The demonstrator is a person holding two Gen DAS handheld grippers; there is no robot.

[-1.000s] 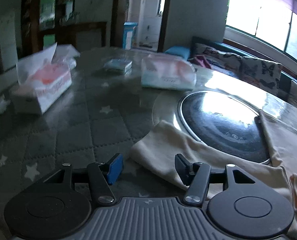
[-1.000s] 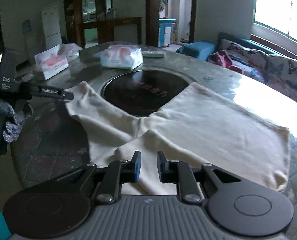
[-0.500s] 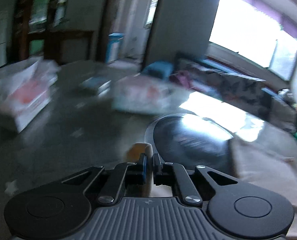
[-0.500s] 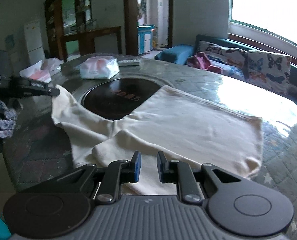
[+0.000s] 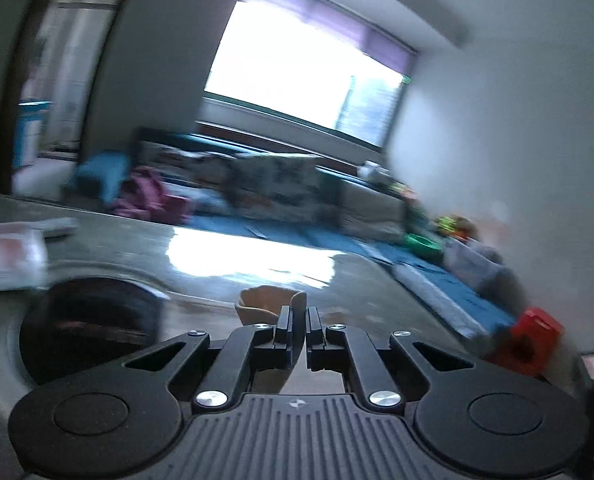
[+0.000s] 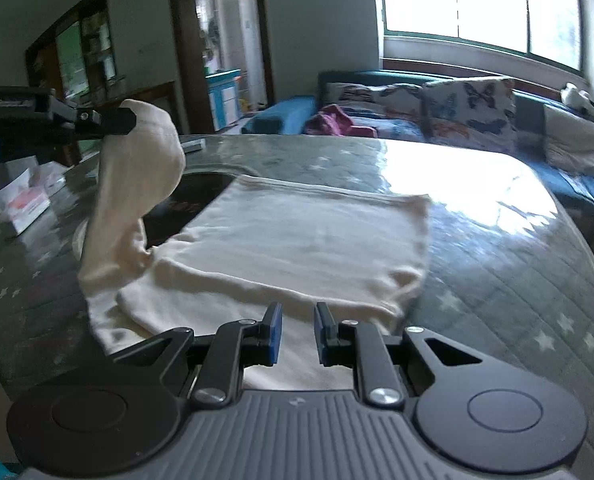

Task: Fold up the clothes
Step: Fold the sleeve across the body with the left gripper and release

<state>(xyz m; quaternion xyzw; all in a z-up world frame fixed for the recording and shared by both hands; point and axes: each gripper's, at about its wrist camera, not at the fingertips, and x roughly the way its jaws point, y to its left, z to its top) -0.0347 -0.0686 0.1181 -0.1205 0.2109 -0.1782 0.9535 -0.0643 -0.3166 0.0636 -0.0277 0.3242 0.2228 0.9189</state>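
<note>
A cream garment (image 6: pixel 297 232) lies spread on the quilted, glass-topped table (image 6: pixel 497 260). One of its legs (image 6: pixel 137 184) hangs lifted off the table at the left. My left gripper (image 6: pixel 125 122) is shut on the tip of that leg. In the left wrist view the pinched cream cloth (image 5: pixel 265 300) bulges just past the left gripper (image 5: pixel 299 312); that picture is blurred. My right gripper (image 6: pixel 298 312) hovers over the garment's near edge. Its jaws stand a narrow gap apart and cloth shows below the gap, not pinched.
A dark round plate (image 6: pixel 201 192) is set into the table, partly under the garment. Tissue packs (image 6: pixel 21 204) lie at the far left. A sofa with butterfly cushions (image 6: pixel 457 112) runs behind the table under the window. A red object (image 5: pixel 529 340) sits low at the right.
My left gripper closed on the end of the garment's leg, then rose and swung right, lifting the leg off the table. My right gripper slid right along the garment's near edge, its gap unchanged.
</note>
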